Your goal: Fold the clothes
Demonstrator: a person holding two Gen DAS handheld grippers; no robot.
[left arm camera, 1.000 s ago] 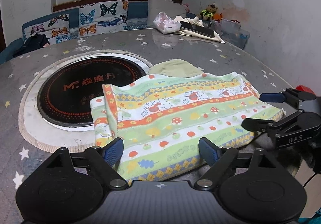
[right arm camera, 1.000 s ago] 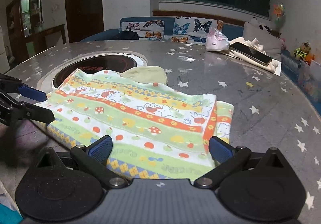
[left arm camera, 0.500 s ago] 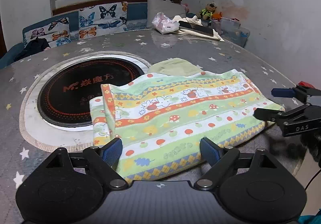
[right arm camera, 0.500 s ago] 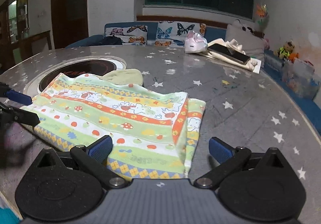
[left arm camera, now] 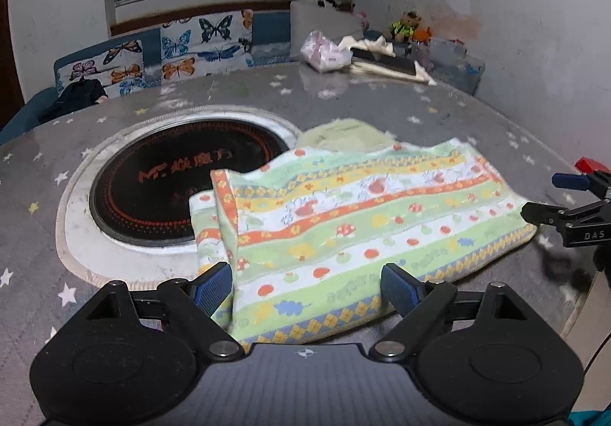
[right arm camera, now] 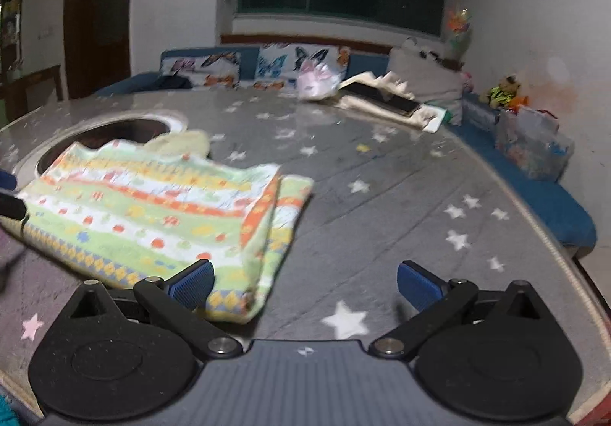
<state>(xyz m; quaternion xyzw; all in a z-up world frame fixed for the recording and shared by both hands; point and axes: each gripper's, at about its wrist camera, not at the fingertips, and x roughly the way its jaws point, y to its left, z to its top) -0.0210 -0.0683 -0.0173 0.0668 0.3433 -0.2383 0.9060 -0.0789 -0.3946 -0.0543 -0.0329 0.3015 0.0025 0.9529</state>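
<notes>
Now, left gripper [left arm camera: 307, 282]: we hold its jaws spread wide over the near edge of the folded cloth [left arm camera: 355, 231] — nothing pinched.
Right gripper [right arm camera: 303, 279]: we keep it released too; its left pad [right arm camera: 191, 282] sits just over the cloth's corner, its right pad over bare table [right arm camera: 382, 174].
Cloth: it lies folded on the star-patterned table, one end overlapping the round black cooktop [left arm camera: 160, 181] — a pale green piece [left arm camera: 340, 133] just behind it.

Bare table [right arm camera: 382, 174] right of folded cloth [right arm camera: 152, 212], clutter pile [right arm camera: 382, 101] at far edge
</notes>
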